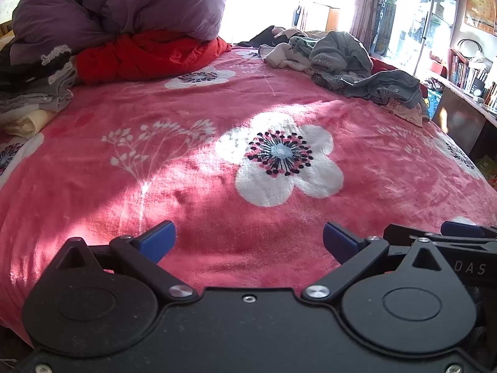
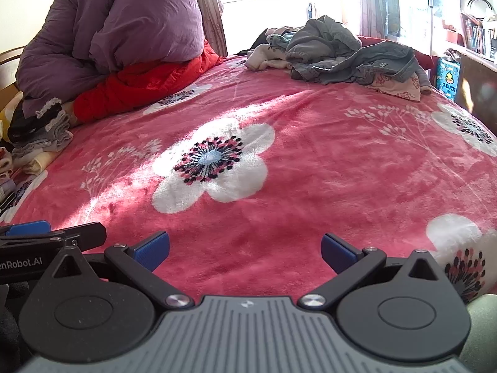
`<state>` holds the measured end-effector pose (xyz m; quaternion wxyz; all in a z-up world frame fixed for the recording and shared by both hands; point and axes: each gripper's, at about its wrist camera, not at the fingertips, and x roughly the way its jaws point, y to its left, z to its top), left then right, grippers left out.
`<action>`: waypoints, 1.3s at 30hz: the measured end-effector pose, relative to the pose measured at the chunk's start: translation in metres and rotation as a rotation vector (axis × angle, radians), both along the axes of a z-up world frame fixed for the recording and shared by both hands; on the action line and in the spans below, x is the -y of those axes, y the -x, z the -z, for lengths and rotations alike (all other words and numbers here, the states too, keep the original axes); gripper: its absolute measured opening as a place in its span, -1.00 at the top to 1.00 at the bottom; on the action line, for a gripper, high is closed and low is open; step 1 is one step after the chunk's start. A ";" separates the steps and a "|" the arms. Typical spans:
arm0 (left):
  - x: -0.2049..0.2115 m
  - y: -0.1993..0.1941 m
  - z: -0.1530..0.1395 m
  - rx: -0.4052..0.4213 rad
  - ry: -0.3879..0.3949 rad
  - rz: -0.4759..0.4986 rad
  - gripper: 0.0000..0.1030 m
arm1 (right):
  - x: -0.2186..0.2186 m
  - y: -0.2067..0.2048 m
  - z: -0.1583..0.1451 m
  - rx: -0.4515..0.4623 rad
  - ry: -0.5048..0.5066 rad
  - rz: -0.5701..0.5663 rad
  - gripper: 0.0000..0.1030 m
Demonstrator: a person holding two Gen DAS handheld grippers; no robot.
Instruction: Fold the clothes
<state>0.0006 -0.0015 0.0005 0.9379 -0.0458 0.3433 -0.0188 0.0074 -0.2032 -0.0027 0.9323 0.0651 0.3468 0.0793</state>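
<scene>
A: Where are the two grippers?

B: Both sit low over the near edge of the pink floral blanket (image 1: 174,192). The left gripper (image 1: 249,242) has its blue pads spread wide with only blanket between them. The right gripper (image 2: 245,250) is the same: fingers far apart, nothing held. They sit side by side; each shows at the edge of the other's view.

A: And the clothes?

B: The unfolded pile (image 1: 344,62) lies at the far right of the bed, well away from both grippers. A grey sweatshirt (image 2: 323,42) is on top, a denim jacket (image 2: 379,62) sprawls toward the right edge, and a white garment (image 2: 264,57) sits at the pile's left.

A: Anything folded?

B: A stack of folded clothes (image 1: 34,93) rests at the left edge, dark on top, grey in the middle, cream beneath. Behind it a purple duvet (image 1: 124,3) is heaped on a red quilt (image 1: 146,56).
</scene>
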 end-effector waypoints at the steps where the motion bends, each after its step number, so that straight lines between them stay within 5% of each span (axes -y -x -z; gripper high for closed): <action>1: 0.001 0.000 0.000 0.002 -0.002 0.000 -0.99 | 0.000 0.000 0.000 -0.001 0.001 0.000 -1.00; 39: 0.000 -0.005 0.003 -0.013 -0.002 0.006 -0.99 | -0.002 0.002 0.003 -0.007 0.023 0.000 -1.00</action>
